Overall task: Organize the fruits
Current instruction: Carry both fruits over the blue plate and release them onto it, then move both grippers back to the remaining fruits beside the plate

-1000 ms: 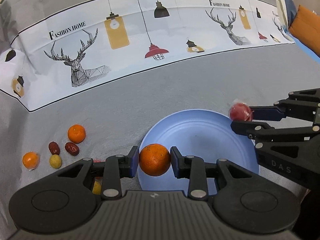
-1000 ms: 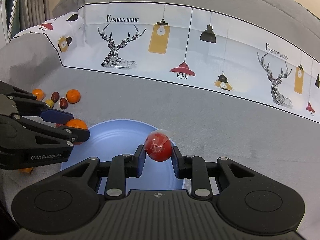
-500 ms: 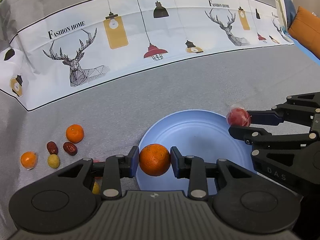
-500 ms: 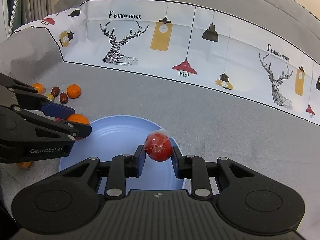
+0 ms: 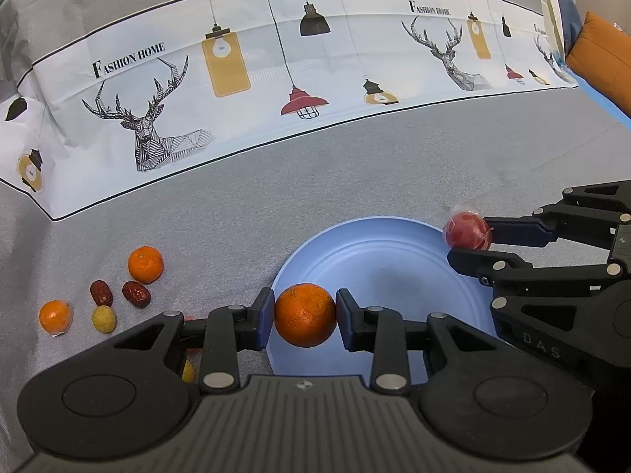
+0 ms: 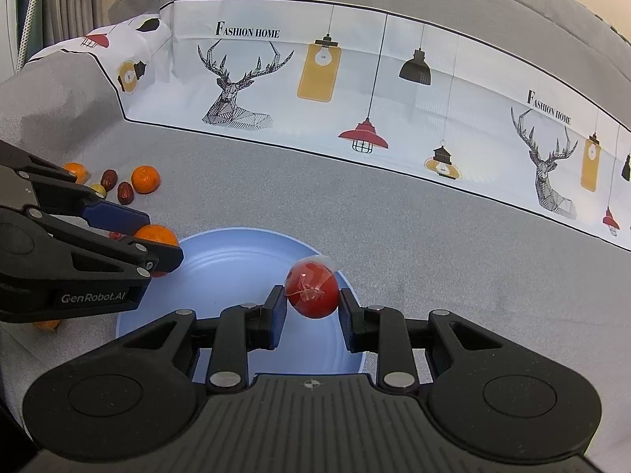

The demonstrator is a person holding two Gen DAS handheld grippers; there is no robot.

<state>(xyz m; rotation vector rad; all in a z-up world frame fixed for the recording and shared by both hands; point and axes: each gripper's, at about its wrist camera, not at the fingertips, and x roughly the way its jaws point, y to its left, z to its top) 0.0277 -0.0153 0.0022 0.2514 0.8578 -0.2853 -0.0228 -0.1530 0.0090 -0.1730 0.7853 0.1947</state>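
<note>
Grey cloth unchanged; both claws still grip fruit over plate.

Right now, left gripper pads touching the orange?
Touching. Left wrist view: both pads of the left gripper press the orange on either side, no gap visible.

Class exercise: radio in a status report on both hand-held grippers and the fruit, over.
Left hand-held gripper shut on orange; right hand-held gripper shut on wrapped red fruit. Both over empty blue plate. Nothing in the way.

Bare plate (grippers flanking)
</note>
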